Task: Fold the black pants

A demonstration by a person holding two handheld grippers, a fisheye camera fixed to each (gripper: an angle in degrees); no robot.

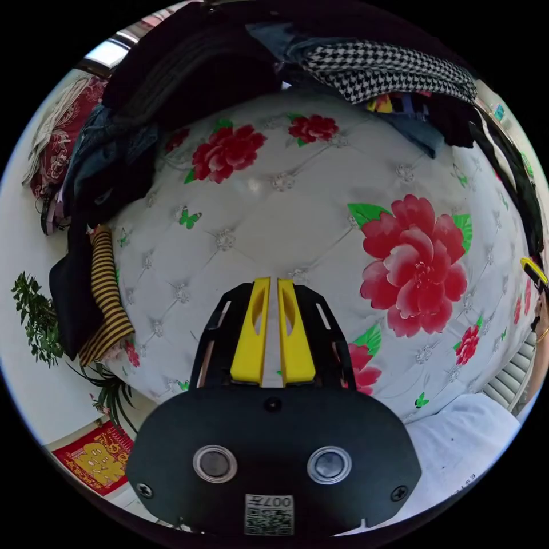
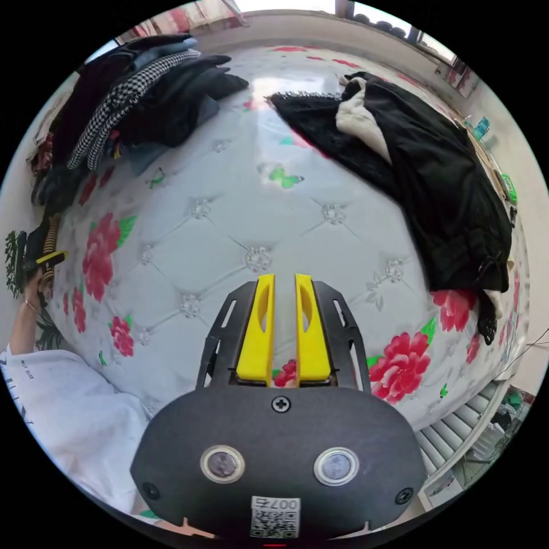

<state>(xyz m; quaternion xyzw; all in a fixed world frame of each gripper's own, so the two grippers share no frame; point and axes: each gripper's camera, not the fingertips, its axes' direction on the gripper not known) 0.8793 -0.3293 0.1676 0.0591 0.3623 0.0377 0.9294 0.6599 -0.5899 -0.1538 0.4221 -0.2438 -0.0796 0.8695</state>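
Observation:
A crumpled black garment, seemingly the black pants (image 2: 452, 194), lies in a heap on the white flowered quilted bed (image 2: 251, 189) at the right of the right gripper view, with a white piece (image 2: 360, 117) on it. My right gripper (image 2: 285, 278) hovers over bare quilt short of the heap, its yellow jaws nearly together with nothing between them. My left gripper (image 1: 274, 281) hangs above the quilt (image 1: 297, 211), jaws together and holding nothing. It also appears at the far left (image 2: 48, 258) in a hand. A yellow tip of the right gripper (image 1: 532, 271) shows at the right edge.
A pile of dark clothes with a houndstooth piece (image 1: 383, 68) lies along the far side of the bed. A striped garment (image 1: 106, 297) hangs off the bed's edge. A plant (image 1: 40, 320) stands by the wall. The person's white shirt (image 2: 74, 412) is close. A radiator (image 2: 457, 434) sits beside the bed.

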